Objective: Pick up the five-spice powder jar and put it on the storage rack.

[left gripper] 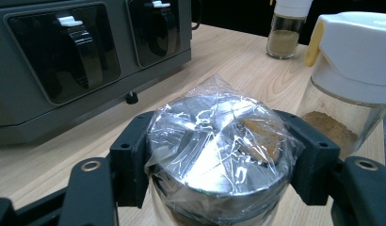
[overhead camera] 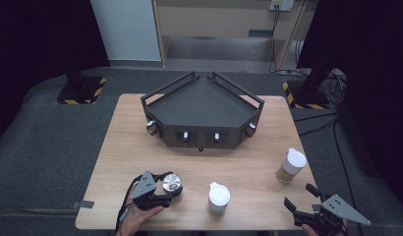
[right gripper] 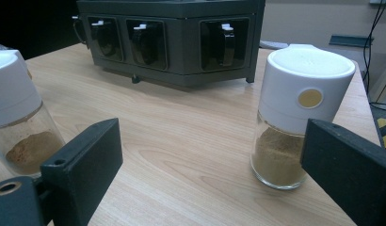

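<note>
A glass jar with a shiny metal lid [overhead camera: 172, 182] wrapped in clear film stands near the table's front left. My left gripper [overhead camera: 171, 186] is shut on it; in the left gripper view both black pads [left gripper: 130, 165] press the sides of the jar [left gripper: 214, 141] just under the lid. My right gripper [overhead camera: 299, 195] sits at the front right corner, open, with nothing between its fingers. In the right gripper view its jaws stand wide apart [right gripper: 212, 155], and a white-capped spice jar [right gripper: 299, 113] with tan powder stands just beyond the right jaw.
A second white-capped jar [overhead camera: 218, 199] of brown powder stands at the front middle, close to the right of the held jar. The other spice jar [overhead camera: 291, 165] is at the right. A dark angular rack [overhead camera: 202, 110] with lever slots occupies the back of the wooden table [overhead camera: 130, 147].
</note>
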{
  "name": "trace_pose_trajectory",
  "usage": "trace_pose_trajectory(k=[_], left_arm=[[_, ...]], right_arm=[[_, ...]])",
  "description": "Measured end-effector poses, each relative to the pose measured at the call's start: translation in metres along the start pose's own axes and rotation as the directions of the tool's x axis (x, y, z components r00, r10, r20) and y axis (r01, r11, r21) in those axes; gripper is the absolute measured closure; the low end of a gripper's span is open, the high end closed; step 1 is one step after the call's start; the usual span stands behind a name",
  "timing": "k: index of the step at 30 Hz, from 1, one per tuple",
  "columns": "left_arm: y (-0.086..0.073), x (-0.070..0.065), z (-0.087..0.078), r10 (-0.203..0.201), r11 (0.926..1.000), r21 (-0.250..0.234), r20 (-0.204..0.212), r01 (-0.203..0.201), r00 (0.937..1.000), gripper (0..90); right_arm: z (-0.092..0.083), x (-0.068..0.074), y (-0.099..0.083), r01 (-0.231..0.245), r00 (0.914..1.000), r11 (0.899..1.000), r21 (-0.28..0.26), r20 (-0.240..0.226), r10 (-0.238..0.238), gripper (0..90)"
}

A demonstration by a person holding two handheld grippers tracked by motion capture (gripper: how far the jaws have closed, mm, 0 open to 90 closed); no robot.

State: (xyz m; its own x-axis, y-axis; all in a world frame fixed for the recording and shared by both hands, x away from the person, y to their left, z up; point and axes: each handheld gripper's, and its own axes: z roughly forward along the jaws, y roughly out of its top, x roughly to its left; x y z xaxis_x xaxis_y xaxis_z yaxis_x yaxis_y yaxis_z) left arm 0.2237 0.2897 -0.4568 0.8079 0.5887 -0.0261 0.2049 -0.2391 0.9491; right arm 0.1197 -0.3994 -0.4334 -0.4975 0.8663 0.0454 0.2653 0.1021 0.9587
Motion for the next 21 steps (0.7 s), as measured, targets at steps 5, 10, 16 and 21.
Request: trace_pose_trajectory(k=[5,10,16,21], left_arm=[[0.003,-0.001,0.0,0.006,1.0,0.006,0.001,-0.006,1.0,33.5],[0.011,0.001,-0.001,0.003,1.0,-0.001,0.008,-0.003,1.0,33.5],[0.026,0.004,-0.002,0.002,1.0,-0.006,0.011,-0.002,0.9999,33.5],[0.04,0.007,-0.003,-0.002,0.9999,-0.011,0.008,0.002,1.0,33.5]], right_arm=[[0.0,0.0,0.0,0.0,1.0,1.0,0.0,-0.001,0.0,6.3],[0.0,0.0,0.0,-0.001,1.0,1.0,-0.001,-0.002,0.001,6.2],[0.0,0.0,0.0,-0.002,1.0,1.0,-0.001,-0.002,0.002,6.2],[0.0,-0.001,0.0,-0.003,1.0,1.0,-0.002,-0.003,0.003,6.2]])
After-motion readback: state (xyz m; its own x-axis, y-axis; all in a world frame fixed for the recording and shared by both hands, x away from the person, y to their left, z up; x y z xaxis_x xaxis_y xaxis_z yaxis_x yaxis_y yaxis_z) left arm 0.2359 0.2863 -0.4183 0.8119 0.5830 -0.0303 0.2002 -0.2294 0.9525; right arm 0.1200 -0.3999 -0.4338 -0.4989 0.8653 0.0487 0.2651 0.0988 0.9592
